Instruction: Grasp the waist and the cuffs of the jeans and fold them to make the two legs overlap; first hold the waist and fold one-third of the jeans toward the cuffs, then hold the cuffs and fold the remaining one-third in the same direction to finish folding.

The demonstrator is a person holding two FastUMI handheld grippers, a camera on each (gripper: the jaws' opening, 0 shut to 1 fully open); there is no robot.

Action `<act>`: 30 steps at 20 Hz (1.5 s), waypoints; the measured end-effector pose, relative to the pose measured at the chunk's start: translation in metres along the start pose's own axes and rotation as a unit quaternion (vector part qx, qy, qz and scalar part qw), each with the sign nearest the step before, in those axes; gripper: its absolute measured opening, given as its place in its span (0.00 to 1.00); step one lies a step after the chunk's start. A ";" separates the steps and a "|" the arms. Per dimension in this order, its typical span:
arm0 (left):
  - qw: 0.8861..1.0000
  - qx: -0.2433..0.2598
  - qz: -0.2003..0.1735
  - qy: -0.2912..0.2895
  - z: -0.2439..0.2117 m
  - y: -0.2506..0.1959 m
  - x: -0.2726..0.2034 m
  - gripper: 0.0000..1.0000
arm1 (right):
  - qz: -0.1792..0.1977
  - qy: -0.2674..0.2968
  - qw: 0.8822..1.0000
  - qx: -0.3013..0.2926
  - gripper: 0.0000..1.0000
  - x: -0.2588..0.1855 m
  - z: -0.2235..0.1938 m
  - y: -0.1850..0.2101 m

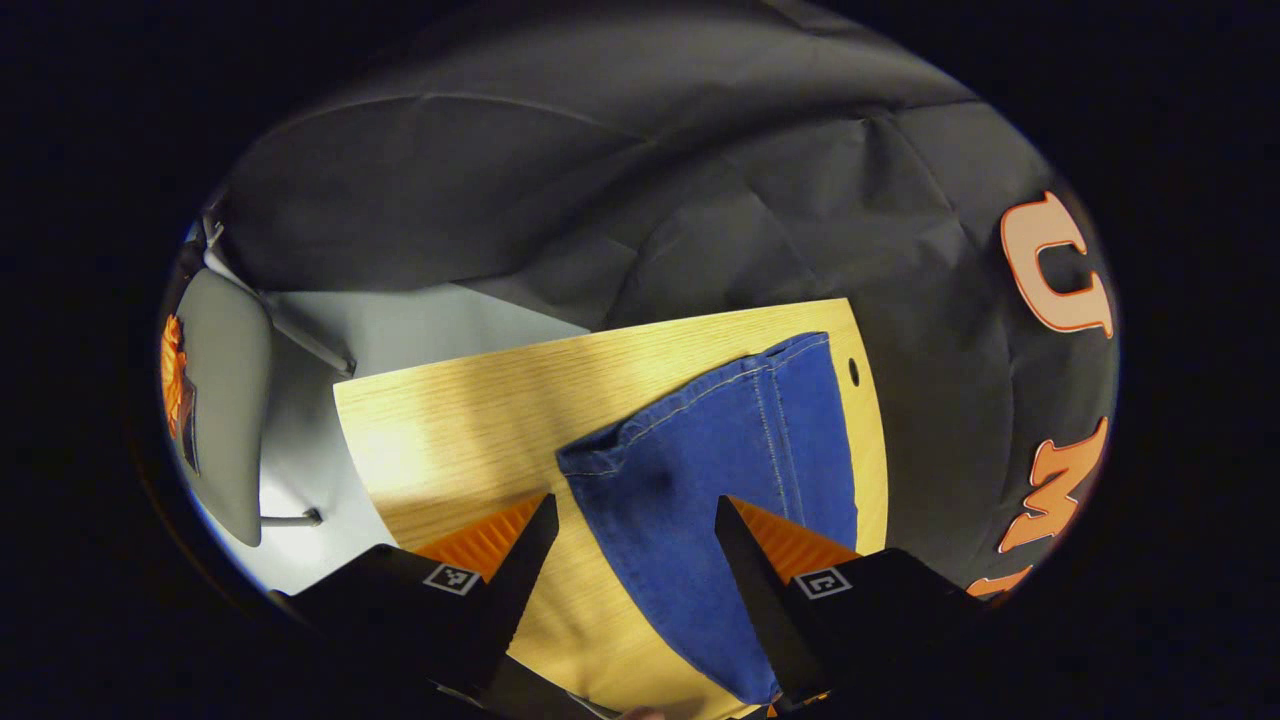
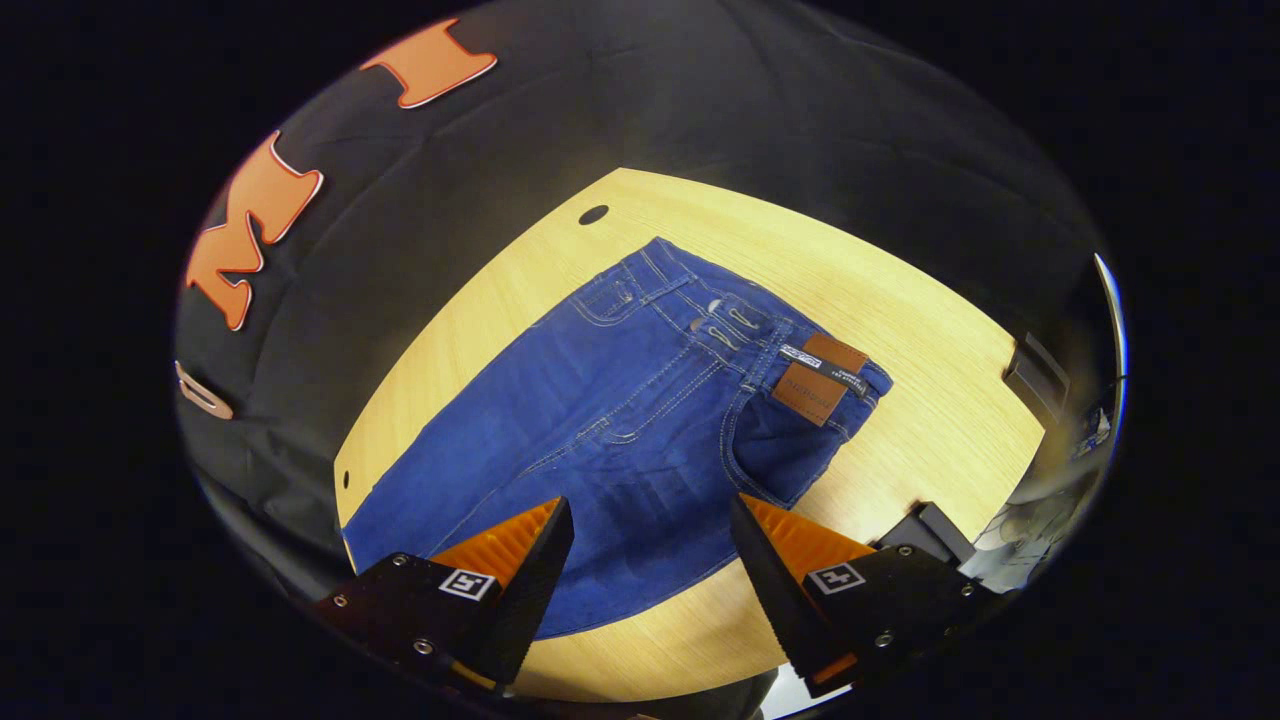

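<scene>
Blue jeans lie flat on a light wooden table. The left gripper view looks down on their cuffs [image 1: 700, 400], which end near the table's far edge. The left gripper [image 1: 634, 520] hovers open above the leg fabric, holding nothing. In the right gripper view the jeans [image 2: 620, 400] show their waist [image 2: 760, 340], with a brown leather patch [image 2: 815, 385] and belt loops, toward the far right. The legs run off to the lower left. The right gripper [image 2: 650, 520] is open above the seat area, apart from the cloth.
The wooden table [image 1: 470, 420] has a small cable hole [image 2: 593, 214] near its far edge. A grey chair [image 1: 220, 400] stands off the table's left side in the left gripper view. Dark objects [image 2: 1035, 375] sit at the table's right edge in the right gripper view.
</scene>
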State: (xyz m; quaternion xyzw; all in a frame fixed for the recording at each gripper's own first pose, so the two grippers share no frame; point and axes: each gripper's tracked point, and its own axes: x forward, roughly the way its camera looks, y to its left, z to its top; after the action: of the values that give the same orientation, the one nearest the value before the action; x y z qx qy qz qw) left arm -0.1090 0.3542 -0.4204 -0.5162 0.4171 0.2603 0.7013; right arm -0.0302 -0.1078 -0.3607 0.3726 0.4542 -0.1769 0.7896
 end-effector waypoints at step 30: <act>0.997 0.026 -0.069 -0.026 0.004 -0.068 0.023 0.02 | 0.044 -0.025 0.934 0.354 0.08 0.062 0.032 -0.084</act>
State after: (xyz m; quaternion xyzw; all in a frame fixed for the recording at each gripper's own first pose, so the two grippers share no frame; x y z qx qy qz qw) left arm -0.0416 0.3339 -0.4046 -0.5180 0.3688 0.2139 0.7416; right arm -0.0309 -0.1831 -0.4398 0.6432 0.3253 -0.3007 0.6245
